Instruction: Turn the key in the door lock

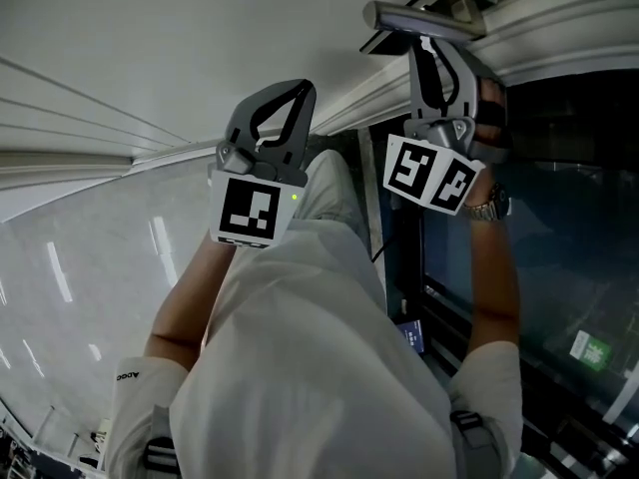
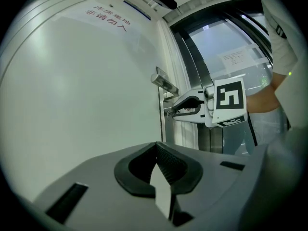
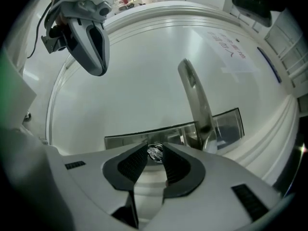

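The right gripper (image 3: 155,149) was found at the door lock with its tongs spread and the head of the key (image 3: 154,153) standing between the two pads. The pads appeared to stand just clear of the key, though glare on the metal left contact uncertain. The key sat in the metal lock plate (image 3: 126,141) on the white door (image 3: 144,81). The lever handle (image 3: 195,97) rose from the same plate at one o'clock of the key. The left gripper (image 2: 156,147) was apart from the lock and faced the plain door panel, its tongs pressed together with nothing between them. In the left gripper view the right gripper lay at one o'clock of the left jaws, with its tips at the door edge just below the handle and its marker cube (image 2: 230,97) on the three o'clock side. In the right gripper view the left gripper hung at ten o'clock of the key, well apart from it. A sign in red characters (image 2: 107,19) was on the door at eleven o'clock in the left gripper view. A glass panel (image 2: 226,37) bearing a paper notice (image 2: 237,59) stood beside the door at two o'clock. In the head view a wristwatch (image 1: 489,206) was on the arm carrying the right gripper
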Motion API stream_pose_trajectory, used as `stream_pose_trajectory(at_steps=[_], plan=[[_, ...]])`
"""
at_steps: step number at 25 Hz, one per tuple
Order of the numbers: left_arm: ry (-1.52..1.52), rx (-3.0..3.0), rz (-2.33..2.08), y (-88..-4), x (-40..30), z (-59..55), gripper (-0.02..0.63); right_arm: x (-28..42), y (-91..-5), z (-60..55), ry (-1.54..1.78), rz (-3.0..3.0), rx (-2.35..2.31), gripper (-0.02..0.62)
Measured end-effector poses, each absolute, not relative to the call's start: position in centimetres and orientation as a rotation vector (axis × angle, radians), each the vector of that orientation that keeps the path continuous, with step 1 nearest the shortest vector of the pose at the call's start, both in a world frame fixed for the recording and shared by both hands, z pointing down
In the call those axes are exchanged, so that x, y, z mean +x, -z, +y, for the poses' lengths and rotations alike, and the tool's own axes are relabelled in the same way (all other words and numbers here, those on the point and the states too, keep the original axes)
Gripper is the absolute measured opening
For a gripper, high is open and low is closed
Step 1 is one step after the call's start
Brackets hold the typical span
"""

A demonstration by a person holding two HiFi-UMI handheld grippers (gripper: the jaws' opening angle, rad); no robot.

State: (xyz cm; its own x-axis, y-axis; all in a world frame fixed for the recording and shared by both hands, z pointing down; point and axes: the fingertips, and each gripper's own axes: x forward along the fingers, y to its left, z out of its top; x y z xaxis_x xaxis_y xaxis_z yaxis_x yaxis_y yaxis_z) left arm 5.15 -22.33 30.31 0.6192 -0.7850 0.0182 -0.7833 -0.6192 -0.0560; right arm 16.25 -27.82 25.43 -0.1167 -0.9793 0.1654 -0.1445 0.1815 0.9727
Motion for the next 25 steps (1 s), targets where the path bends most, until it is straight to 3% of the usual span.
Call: stream_pose_trajectory(at_steps=[14, 25], plan=[[0.051, -2.798, 1.380, -30.7, 4.5, -22.9, 0.008, 16.9, -25.3, -28.6, 1.013, -1.464, 1.261, 0.040], [0.084, -2.814, 1.365, -31.1, 5.1, -21.9, 0.008, 17.0, -24.3, -28.9, 0.596, -1.747, 1.578, 0.015]])
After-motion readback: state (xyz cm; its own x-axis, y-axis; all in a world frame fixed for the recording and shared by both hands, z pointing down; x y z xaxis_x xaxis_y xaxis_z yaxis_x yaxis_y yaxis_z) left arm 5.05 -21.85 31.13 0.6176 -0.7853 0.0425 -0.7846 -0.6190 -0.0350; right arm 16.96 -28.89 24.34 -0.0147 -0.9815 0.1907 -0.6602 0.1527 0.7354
